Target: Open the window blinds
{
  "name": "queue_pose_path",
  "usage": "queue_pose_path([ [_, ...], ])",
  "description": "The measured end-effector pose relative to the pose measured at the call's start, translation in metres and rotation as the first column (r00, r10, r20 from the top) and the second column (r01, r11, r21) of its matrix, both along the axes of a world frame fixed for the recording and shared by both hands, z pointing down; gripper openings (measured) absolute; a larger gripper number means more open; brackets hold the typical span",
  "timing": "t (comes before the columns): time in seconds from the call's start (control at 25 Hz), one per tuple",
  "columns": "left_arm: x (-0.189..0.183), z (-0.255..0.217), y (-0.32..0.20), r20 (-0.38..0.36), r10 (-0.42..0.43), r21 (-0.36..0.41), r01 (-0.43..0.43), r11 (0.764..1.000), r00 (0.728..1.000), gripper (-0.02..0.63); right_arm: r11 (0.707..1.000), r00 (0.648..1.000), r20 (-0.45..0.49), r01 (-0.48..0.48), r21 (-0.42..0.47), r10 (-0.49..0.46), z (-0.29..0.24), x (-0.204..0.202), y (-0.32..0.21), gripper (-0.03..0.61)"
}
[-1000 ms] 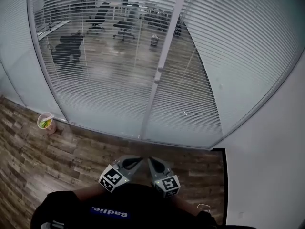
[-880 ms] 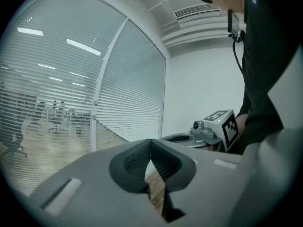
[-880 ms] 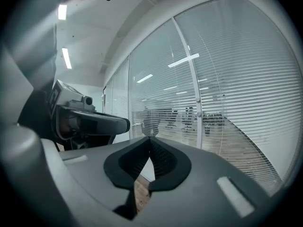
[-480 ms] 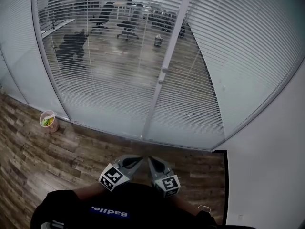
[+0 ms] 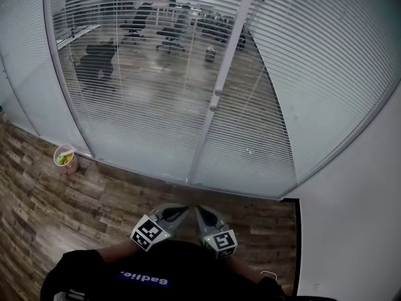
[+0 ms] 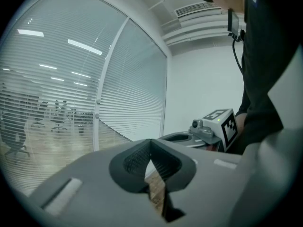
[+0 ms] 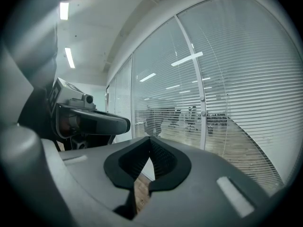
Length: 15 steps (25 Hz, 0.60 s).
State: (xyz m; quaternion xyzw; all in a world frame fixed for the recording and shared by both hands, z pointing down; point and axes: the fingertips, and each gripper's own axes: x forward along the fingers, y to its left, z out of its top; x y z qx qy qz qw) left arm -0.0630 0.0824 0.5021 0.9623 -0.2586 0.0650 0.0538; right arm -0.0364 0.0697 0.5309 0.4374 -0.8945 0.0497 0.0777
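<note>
The window blinds [image 5: 156,86] hang ahead of both grippers, well apart from them, two panels split by one white post [image 5: 216,93]; the left gripper [image 5: 178,211] and right gripper [image 5: 202,212], side by side, each have jaws closed on nothing; one cup [image 5: 65,158] stands on the floor, off to their left.

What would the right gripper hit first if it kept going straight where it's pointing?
Probably the window blinds, low down near the white post. The right gripper, shut and empty, has only bare wood floor before them, though depth is hard to judge.
</note>
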Motion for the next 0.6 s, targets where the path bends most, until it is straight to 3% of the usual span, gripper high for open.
queue_pose_path([
  [0.6, 0.0073, -0.0011, 0.0028, 0.001, 0.013, 0.0, -0.013, 1.0, 1.0, 0.0, 1.0, 1.0, -0.004, -0.017, -0.002, 0.017, 0.0034, 0.0098, 0.0002, 0.002],
])
